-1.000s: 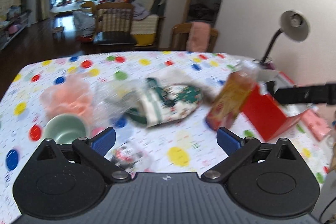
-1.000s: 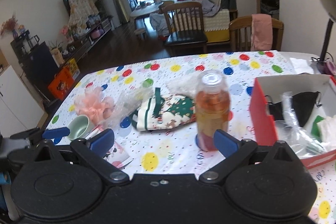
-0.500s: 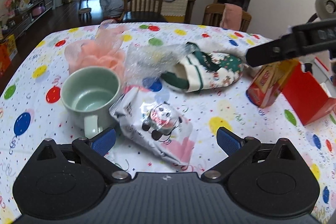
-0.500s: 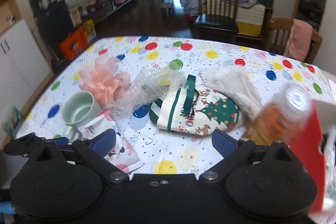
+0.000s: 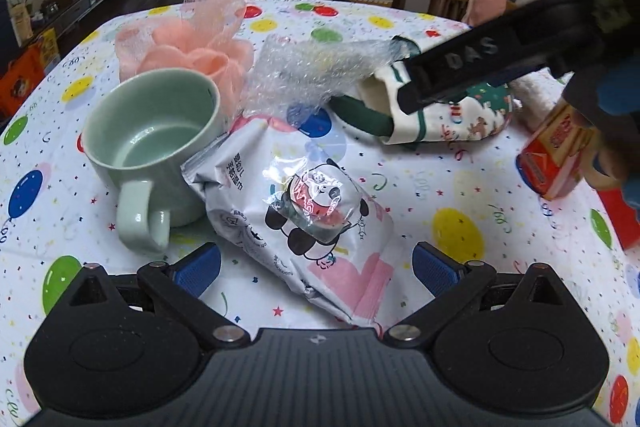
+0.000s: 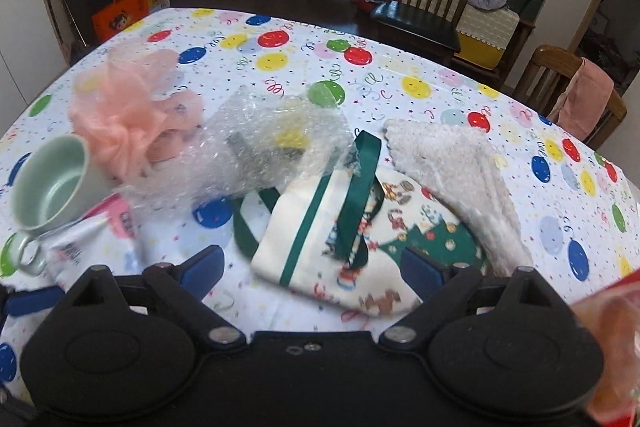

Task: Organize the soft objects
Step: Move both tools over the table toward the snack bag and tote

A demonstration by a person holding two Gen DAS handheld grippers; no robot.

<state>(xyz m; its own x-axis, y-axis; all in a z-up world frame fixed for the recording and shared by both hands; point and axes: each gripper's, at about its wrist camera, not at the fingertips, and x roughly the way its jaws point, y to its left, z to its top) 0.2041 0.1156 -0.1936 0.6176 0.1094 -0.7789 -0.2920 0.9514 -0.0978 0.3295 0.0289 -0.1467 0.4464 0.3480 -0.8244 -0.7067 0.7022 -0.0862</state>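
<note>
Left wrist view, left to right: green mug [image 5: 148, 143] upright on worktop [image 5: 452, 183], pink mesh puff [image 5: 192, 47] behind it, bubble wrap [image 5: 312, 75] beside that. Panda wipes pack [image 5: 304, 215] lies between the spread fingers of left tool [image 5: 316, 269], pads not touching it, released. Right tool's arm crosses over Christmas tote bag [image 5: 452, 119]. Right wrist view: right tool [image 6: 310, 265] wide, jaws just closing slightly, nothing gripped; tote bag under it, white fleece cloth [image 6: 456, 167] at right.
</note>
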